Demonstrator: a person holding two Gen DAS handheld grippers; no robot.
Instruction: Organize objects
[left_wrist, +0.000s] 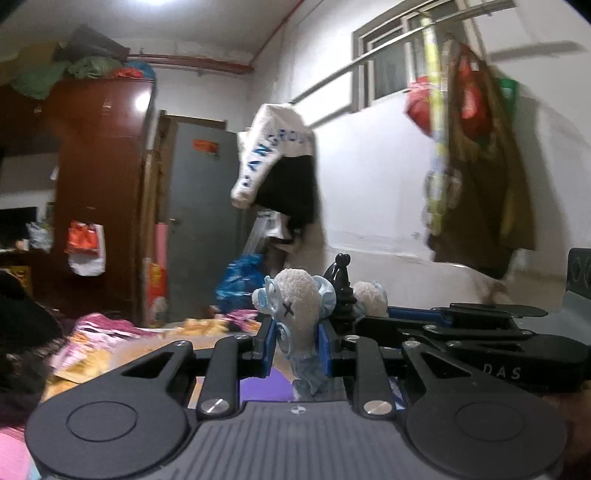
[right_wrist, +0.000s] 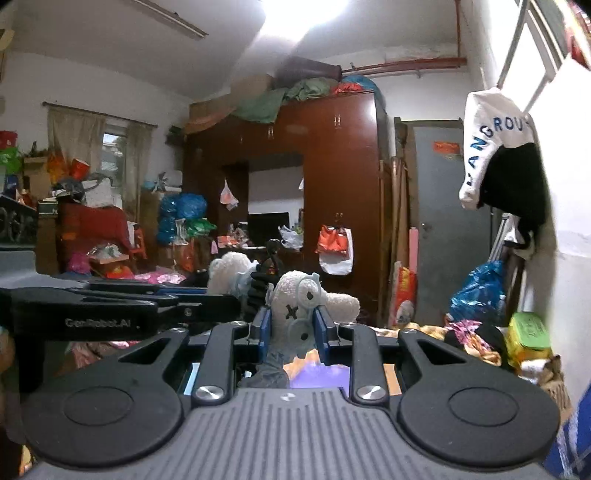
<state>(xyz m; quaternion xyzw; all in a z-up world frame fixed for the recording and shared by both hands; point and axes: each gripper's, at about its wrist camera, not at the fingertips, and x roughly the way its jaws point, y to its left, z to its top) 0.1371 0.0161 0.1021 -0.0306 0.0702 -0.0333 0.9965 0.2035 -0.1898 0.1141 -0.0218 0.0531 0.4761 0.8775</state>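
I am gripping a fuzzy white plush toy with pale blue plastic ears and a stitched X eye (left_wrist: 297, 314) between the blue pads of my left gripper (left_wrist: 297, 341), jaws clamped on its body. My right gripper (right_wrist: 291, 328) is squeezing a second matching white plush toy (right_wrist: 299, 306) the same way. Both toys are hanging in the air, side by side, above a cluttered bed with a crumpled pink and yellow cover (left_wrist: 107, 332). A tall brown wooden wardrobe (right_wrist: 340, 173) is standing behind them.
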